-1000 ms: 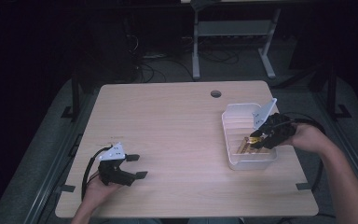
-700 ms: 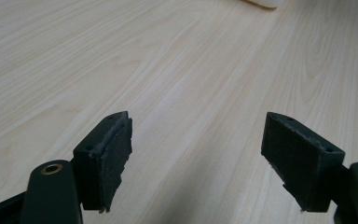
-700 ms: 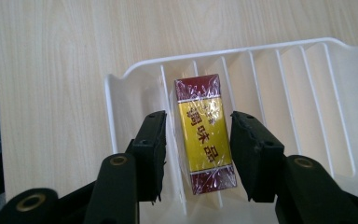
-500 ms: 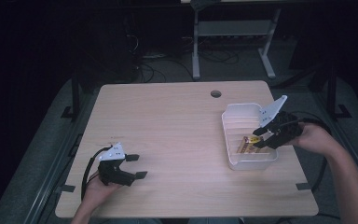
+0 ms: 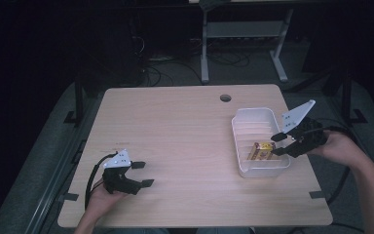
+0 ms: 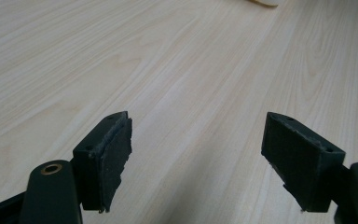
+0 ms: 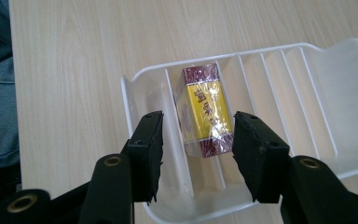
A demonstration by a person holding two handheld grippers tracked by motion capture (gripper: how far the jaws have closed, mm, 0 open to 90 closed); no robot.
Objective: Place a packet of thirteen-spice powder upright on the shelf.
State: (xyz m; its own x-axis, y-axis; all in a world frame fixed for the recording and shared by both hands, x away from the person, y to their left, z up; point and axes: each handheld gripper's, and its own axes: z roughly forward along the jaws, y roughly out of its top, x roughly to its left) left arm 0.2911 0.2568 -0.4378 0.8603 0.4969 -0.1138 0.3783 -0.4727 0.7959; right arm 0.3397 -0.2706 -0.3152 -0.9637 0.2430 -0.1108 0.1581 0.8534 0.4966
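I am logging a pale tabletop (image 5: 185,131) showing light wood grain in fine streaks. I am seeing a translucent white tray (image 7: 335,70) with ribbed floor. The wrapped box (image 7: 205,109) in it is showing a yellow face with dark red print and maroon ends. Both tools, left tool (image 6: 198,158) and right tool (image 7: 193,154), are reading matte black; the right tool's plate (image 5: 297,116) is light grey.

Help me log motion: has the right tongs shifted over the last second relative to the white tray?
Yes. The right tongs have backed off toward the table's right edge, from over the white tray to its right rim, open, leaving the yellow box inside.
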